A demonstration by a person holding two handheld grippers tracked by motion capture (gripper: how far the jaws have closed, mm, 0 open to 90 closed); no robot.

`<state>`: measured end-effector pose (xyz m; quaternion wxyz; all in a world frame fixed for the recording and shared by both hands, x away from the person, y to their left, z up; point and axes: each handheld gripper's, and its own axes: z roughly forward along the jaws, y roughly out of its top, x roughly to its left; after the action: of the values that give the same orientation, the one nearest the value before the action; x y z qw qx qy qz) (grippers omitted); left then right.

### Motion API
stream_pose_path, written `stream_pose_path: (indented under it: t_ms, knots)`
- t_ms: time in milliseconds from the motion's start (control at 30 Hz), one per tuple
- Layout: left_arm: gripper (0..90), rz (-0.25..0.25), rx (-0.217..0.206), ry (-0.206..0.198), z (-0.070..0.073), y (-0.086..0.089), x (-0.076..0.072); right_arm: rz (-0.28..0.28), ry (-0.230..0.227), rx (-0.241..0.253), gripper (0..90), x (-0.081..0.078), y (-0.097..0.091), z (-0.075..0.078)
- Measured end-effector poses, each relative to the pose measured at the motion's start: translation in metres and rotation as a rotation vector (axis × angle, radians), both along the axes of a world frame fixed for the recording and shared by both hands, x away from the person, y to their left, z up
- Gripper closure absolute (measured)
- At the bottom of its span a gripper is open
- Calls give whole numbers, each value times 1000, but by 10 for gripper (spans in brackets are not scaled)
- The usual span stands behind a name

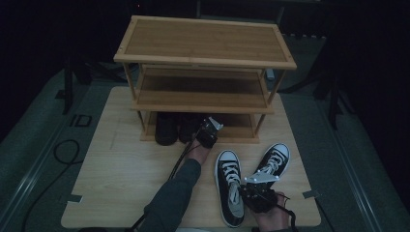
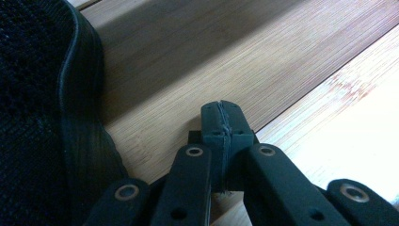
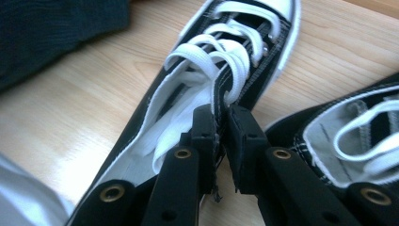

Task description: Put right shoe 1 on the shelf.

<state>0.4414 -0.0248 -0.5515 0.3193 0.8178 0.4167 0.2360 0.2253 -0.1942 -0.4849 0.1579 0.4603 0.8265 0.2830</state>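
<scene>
Two black high-top sneakers with white laces lie on the wooden table in front of the shoe rack (image 1: 205, 101). My right gripper (image 1: 243, 192) (image 3: 219, 127) is shut on the canvas side wall by the eyelets of the left sneaker (image 1: 228, 179) (image 3: 226, 61). The other sneaker (image 1: 274, 160) (image 3: 348, 132) lies just to its right, angled outward. My left gripper (image 1: 203, 130) (image 2: 223, 120) is shut with nothing between its jaws, at the front of the rack's bottom shelf (image 2: 188, 61), beside a black shoe (image 2: 37, 117).
Two dark shoes (image 1: 167, 128) stand on the left half of the bottom shelf. The rack's middle shelf (image 1: 203, 92) and top shelf (image 1: 203, 41) are bare wood. A dark sleeve (image 1: 171, 198) crosses the table (image 1: 121, 174). Cables trail off the table's left side.
</scene>
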Motion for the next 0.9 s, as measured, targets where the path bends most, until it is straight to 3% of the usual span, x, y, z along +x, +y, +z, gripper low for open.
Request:
stream_pose_path:
  t_ms: [167, 233, 333, 433, 600, 900]
  knots:
    - [898, 0, 1, 0, 0, 0, 0, -32, -10, -76, 814, 5, 9, -6]
    - [899, -1, 0, 0, 0, 0, 0, -34, -8, -78, 824, 9, 11, -10]
    - [899, -2, 1, 1, 0, 0, 0, 7, 8, -43, 850, 14, 12, -14]
    - [899, 2, 17, -9, 0, -2, -1, 16, 14, 56, 866, 22, 5, -15]
    - [899, 3, 13, -6, 0, -2, 0, 64, 23, 77, 865, 29, 7, -16]
    - [899, 2, 12, -5, 0, -1, 0, 48, 5, -7, 830, 22, 11, -10]
